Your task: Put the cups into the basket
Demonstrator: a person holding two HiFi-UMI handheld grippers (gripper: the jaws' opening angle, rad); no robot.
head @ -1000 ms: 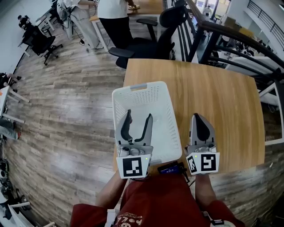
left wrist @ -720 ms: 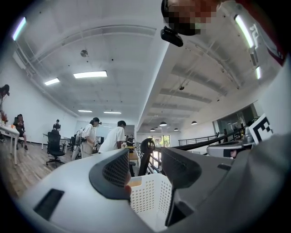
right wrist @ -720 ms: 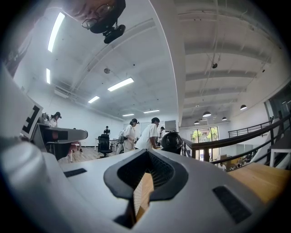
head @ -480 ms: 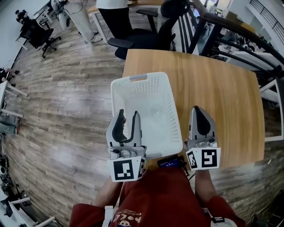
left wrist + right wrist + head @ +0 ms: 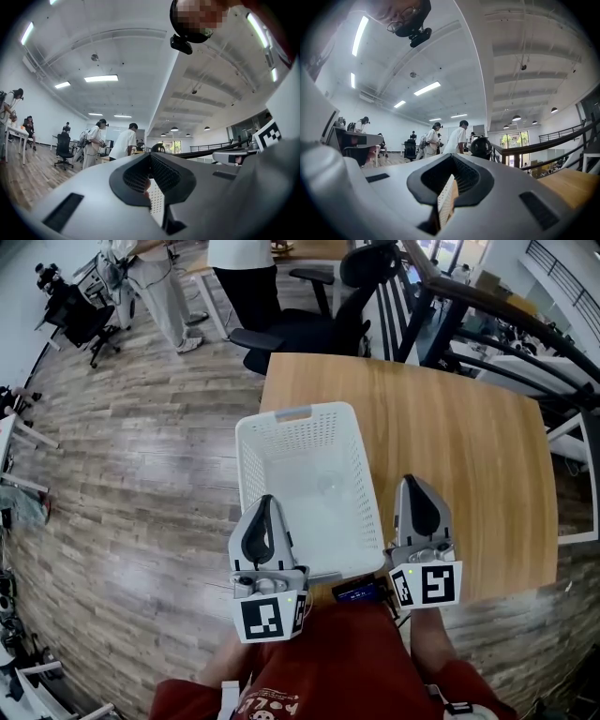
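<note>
Basket point(image 5: 292, 414): white mesh, on the near left part of the table point(image 5: 450, 427).
Cup point(image 5: 325, 486): clear and faint, inside the basket toward its right wall.
Left gripper point(image 5: 265, 504): over the basket's near left corner. Its jaws have just been closing and now meet, with nothing between them.
Right gripper point(image 5: 413, 486): just right of the basket, jaws together, empty.
</note>
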